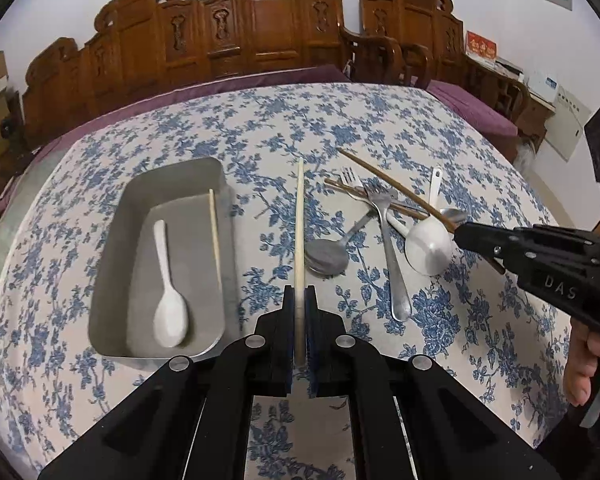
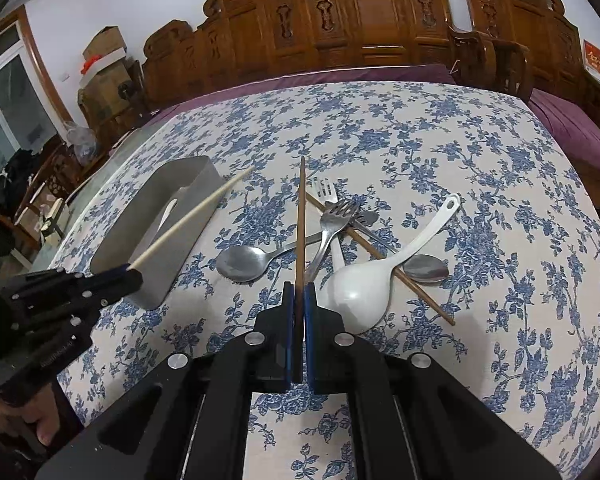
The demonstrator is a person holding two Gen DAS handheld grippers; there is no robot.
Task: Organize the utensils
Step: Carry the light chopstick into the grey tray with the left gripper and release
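My left gripper [image 1: 299, 294] is shut on a pale wooden chopstick [image 1: 299, 224], held just right of the metal tray [image 1: 112, 264]; it also shows in the right wrist view [image 2: 130, 270]. The tray holds a white plastic spoon [image 1: 168, 304] and another pale chopstick [image 1: 215, 232]. My right gripper [image 2: 299, 290] is shut on a dark brown chopstick [image 2: 300, 220], above the utensil pile; it also shows in the left wrist view [image 1: 462, 234]. The pile holds a large white spoon [image 2: 364, 284], two forks [image 2: 332, 220], metal spoons [image 2: 240, 264] and a second brown chopstick [image 2: 380, 256].
The table carries a blue floral cloth [image 2: 420, 152]. Carved wooden chairs [image 1: 260, 24] stand along the far edge. Cardboard boxes [image 2: 104, 64] are stacked at the far left by a door.
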